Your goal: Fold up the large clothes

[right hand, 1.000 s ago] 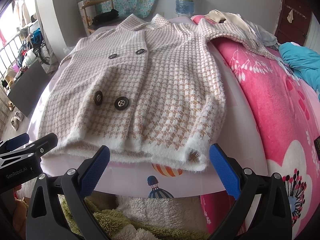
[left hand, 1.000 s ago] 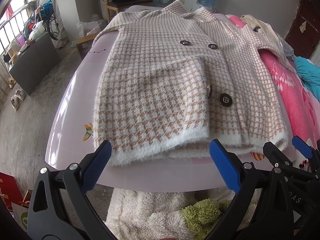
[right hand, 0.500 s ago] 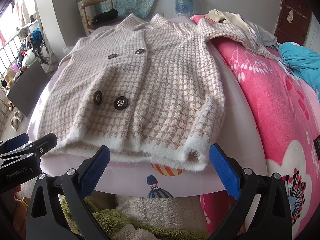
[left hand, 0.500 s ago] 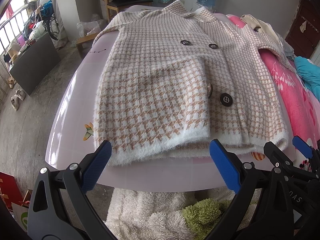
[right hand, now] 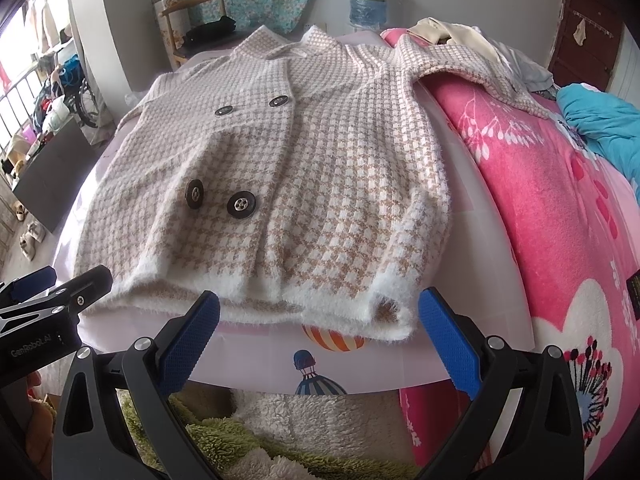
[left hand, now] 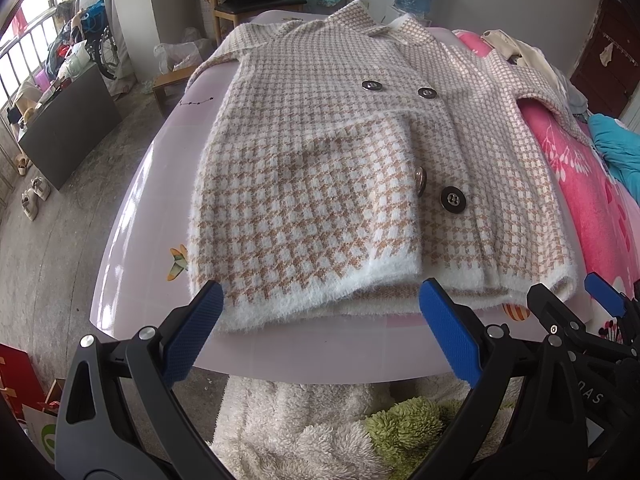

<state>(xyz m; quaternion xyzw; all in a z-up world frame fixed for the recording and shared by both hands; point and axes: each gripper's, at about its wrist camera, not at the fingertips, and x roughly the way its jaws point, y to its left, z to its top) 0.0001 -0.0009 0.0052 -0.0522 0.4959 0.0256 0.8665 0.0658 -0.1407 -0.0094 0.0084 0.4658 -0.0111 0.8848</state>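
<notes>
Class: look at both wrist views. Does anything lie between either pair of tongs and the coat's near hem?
Nothing visible does. Left tongs and right tongs are open just short of the coat hem, with only bare table between.

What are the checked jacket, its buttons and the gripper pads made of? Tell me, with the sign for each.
Checked jacket: seemingly a fuzzy knit, wool or acrylic; hairy white hem.
Buttons: probably dark metal or plastic; glossy, four holes.
Left gripper pads: likely blue rubber or plastic; matte dimpled texture.
</notes>
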